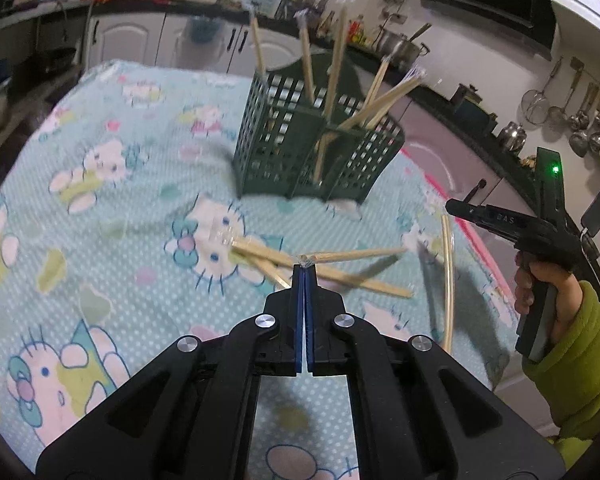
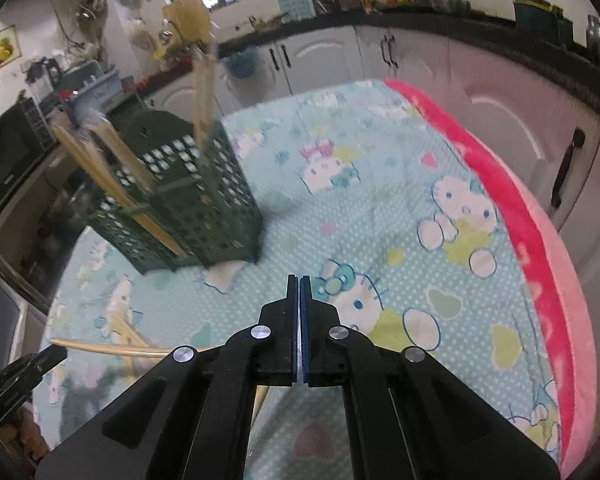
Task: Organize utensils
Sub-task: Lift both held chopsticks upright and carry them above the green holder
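A dark green slotted utensil holder (image 1: 320,148) stands on the cartoon-print cloth with several wrapped chopstick pairs upright in it; it also shows in the right wrist view (image 2: 180,200). My left gripper (image 1: 305,268) is shut on the wrapper end of a chopstick pair (image 1: 356,256) that sticks out to the right above the cloth. More wrapped chopstick pairs (image 1: 260,256) lie on the cloth just beyond it, and one pair (image 1: 447,276) lies to the right. My right gripper (image 2: 299,279) is shut and empty above the cloth; it shows in the left wrist view (image 1: 452,206) at the right.
The table wears a light blue cartoon-print cloth (image 2: 380,208) with a pink blanket edge (image 2: 540,264) on its right side. Kitchen cabinets and a counter with pots (image 1: 400,46) ring the table. Loose chopsticks (image 2: 100,348) lie at the lower left of the right wrist view.
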A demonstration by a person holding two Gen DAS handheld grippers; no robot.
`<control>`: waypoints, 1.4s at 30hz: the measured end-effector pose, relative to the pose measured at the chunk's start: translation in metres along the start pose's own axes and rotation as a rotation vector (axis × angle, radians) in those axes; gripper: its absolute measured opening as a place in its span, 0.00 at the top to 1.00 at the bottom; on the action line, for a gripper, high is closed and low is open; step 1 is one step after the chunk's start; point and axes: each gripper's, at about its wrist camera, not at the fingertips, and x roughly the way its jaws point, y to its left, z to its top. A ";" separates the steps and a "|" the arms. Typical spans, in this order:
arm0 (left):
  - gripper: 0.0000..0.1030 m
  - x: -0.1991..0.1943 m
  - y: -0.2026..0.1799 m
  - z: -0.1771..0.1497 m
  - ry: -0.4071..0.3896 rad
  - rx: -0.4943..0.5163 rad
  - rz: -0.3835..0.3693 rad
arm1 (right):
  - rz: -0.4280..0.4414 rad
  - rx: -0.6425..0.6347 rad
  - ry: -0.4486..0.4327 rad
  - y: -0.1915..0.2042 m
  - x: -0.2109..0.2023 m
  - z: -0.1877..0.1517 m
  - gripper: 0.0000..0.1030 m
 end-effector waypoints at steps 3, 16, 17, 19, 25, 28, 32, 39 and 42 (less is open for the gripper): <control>1.00 -0.007 -0.007 0.005 -0.032 0.009 -0.006 | 0.027 -0.022 -0.035 0.009 -0.015 0.006 0.99; 1.00 -0.023 -0.027 0.021 -0.112 0.051 -0.014 | 0.112 -0.130 -0.149 0.048 -0.060 0.022 0.99; 1.00 -0.023 -0.028 0.022 -0.115 0.056 -0.015 | 0.114 -0.136 -0.154 0.050 -0.062 0.023 0.99; 1.00 -0.025 -0.032 0.024 -0.123 0.068 -0.013 | 0.122 -0.143 -0.163 0.053 -0.066 0.025 0.99; 1.00 -0.033 -0.042 0.030 -0.151 0.087 -0.019 | 0.126 -0.156 -0.186 0.058 -0.075 0.027 0.99; 1.00 -0.038 -0.046 0.034 -0.167 0.093 -0.026 | 0.128 -0.157 -0.197 0.059 -0.079 0.028 0.99; 1.00 -0.043 -0.049 0.040 -0.186 0.094 -0.036 | 0.131 -0.157 -0.211 0.060 -0.084 0.030 0.99; 1.00 -0.050 -0.057 0.051 -0.220 0.110 -0.045 | 0.143 -0.163 -0.237 0.065 -0.093 0.036 0.99; 1.00 -0.053 -0.060 0.055 -0.231 0.116 -0.046 | 0.151 -0.169 -0.247 0.069 -0.097 0.038 0.99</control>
